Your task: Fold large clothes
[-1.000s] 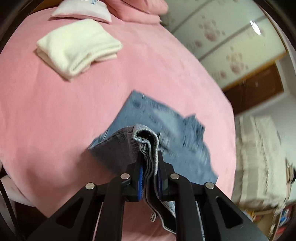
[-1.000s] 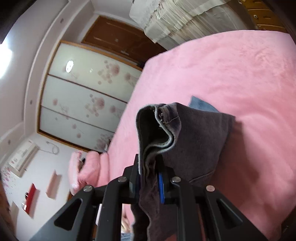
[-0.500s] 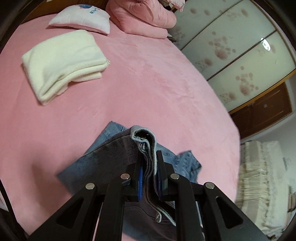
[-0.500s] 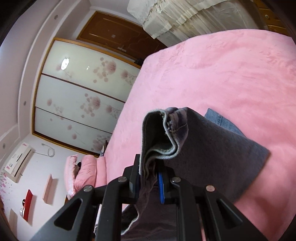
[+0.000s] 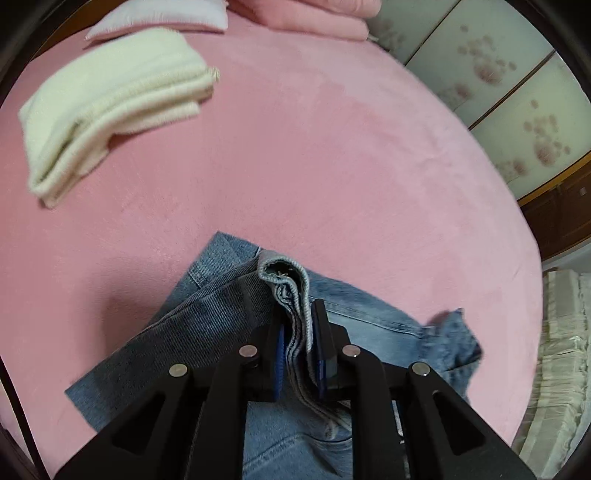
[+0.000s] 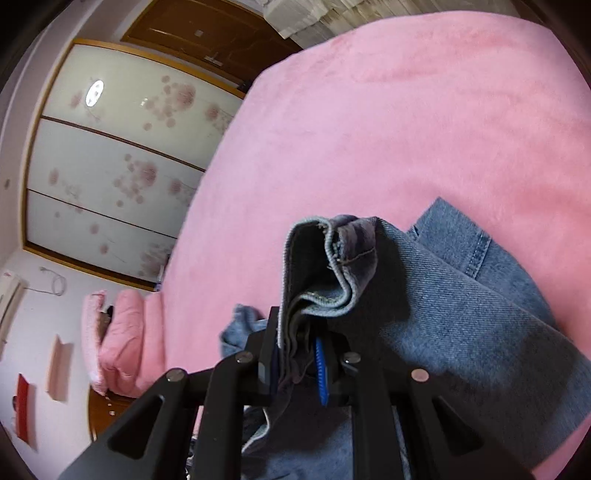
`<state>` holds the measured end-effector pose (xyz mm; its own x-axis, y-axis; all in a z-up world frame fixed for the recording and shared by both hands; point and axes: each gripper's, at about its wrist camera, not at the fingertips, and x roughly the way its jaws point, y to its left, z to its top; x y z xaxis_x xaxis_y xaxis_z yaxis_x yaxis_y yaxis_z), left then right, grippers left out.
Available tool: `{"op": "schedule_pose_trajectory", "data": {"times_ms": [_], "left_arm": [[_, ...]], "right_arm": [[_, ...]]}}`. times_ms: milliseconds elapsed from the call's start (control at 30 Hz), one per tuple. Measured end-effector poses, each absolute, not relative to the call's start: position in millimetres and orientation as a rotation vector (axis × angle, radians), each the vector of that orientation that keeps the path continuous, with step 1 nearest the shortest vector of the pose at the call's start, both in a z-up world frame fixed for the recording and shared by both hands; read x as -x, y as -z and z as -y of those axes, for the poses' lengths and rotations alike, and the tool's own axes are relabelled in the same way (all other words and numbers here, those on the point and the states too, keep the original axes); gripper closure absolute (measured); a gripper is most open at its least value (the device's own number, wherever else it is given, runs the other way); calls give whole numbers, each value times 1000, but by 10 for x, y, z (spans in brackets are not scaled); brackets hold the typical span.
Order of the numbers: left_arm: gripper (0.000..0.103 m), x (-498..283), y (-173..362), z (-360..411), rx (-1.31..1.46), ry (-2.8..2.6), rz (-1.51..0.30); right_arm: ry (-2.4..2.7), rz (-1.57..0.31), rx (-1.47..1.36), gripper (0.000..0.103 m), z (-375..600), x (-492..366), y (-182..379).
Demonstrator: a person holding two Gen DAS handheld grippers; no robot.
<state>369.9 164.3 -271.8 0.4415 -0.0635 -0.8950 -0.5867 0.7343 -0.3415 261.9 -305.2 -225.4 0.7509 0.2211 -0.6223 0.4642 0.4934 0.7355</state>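
Blue jeans point(image 5: 207, 332) lie partly on the pink bed point(image 5: 332, 166), one layer folded over another. My left gripper point(image 5: 297, 332) holds a bunched hem of the denim between its pads; its jaws are opening slightly, with the cloth still between them. In the right wrist view the jeans point(image 6: 461, 314) drape down to the right onto the bed point(image 6: 369, 129). My right gripper point(image 6: 295, 343) is shut on another folded edge of the denim. Both held edges stand just above the lower layer.
A folded cream blanket point(image 5: 110, 110) lies at the bed's far left, with a white pillow point(image 5: 166, 18) and a pink quilt point(image 5: 314, 14) behind it. Flower-patterned wardrobe doors point(image 6: 110, 166) stand beyond the bed. Pale curtain cloth point(image 5: 561, 369) hangs at the right.
Both grippers have come down and forward over the bed with the denim. The held layer now lies over the lower part of the jeans instead of hanging.
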Motion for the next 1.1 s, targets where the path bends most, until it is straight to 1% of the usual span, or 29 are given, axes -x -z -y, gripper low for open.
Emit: {"op": "schedule_pose_trajectory", "data": {"times_ms": [33, 67, 133, 167, 200, 233, 267, 300, 367, 433, 467, 500, 533, 567, 667, 767, 800, 833, 867, 900, 967, 1000, 1033, 1100], "left_arm": [[90, -3730, 2758, -1656, 703, -356, -1090], [87, -3780, 2801, -1667, 703, -355, -1105], [77, -3871, 2849, -1676, 665, -367, -1123], [69, -3896, 2837, -1675, 636, -376, -1115], [66, -3934, 2789, -1673, 586, -390, -1103], [66, -3965, 2738, -1659, 540, -391, -1096], [61, -3992, 2663, -1628, 492, -372, -1089], [53, -4011, 2608, -1599, 463, -349, -1083], [43, -4021, 2503, -1524, 406, -308, -1063], [42, -4008, 2415, -1399, 336, -273, -1065], [42, -4022, 2395, -1360, 317, -260, -1074], [42, -4001, 2370, -1283, 289, -238, -1088], [42, -3960, 2348, -1206, 267, -218, -1097], [42, -3909, 2329, -1165, 257, -204, -1103], [42, -3734, 2341, -1002, 256, -118, -1137], [42, -3493, 2374, -882, 274, -22, -1165], [42, -3414, 2390, -835, 271, 5, -1171], [42, -3321, 2412, -773, 256, 24, -1180], [42, -3262, 2436, -724, 242, 34, -1188], [42, -3188, 2487, -653, 222, 55, -1201], [42, -3031, 2571, -533, 187, 98, -1225], [42, -2967, 2614, -495, 179, 112, -1231], [42, -2872, 2652, -448, 183, 138, -1236], [42, -2716, 2699, -379, 216, 184, -1242]], "right_arm": [[172, -742, -1065, 88, 3051, -2635, 2298], [184, -742, -1051, 88, 3029, -2647, 2349], [204, -755, -1014, 87, 2999, -2690, 2394], [214, -766, -1002, 87, 2990, -2729, 2408], [221, -776, -992, 85, 2977, -2745, 2422], [231, -787, -976, 83, 2953, -2766, 2424], [243, -797, -961, 82, 2909, -2824, 2394], [249, -807, -946, 80, 2885, -2843, 2381], [249, -822, -911, 75, 2840, -2880, 2332], [250, -825, -856, 67, 2773, -2937, 2204], [260, -809, -822, 67, 2764, -2940, 2127], [269, -797, -789, 65, 2753, -2949, 2051], [276, -790, -757, 60, 2746, -2973, 1972], [279, -787, -717, 58, 2744, -2953, 1895], [233, -781, -628, 57, 2694, -2879, 1722], [99, -801, -591, 57, 2563, -2758, 1709], [56, -817, -578, 59, 2512, -2734, 1712], [16, -837, -561, 69, 2441, -2707, 1728], [-27, -864, -528, 76, 2323, -2668, 1762], [-57, -888, -498, 86, 2230, -2604, 1798], [-121, -926, -478, 91, 2053, -2402, 1921], [-160, -941, -496, 98, 1987, -2323, 1980], [-182, -952, -510, 100, 1937, -2277, 2027], [-236, -993, -562, 100, 1808, -2127, 2159]]}}
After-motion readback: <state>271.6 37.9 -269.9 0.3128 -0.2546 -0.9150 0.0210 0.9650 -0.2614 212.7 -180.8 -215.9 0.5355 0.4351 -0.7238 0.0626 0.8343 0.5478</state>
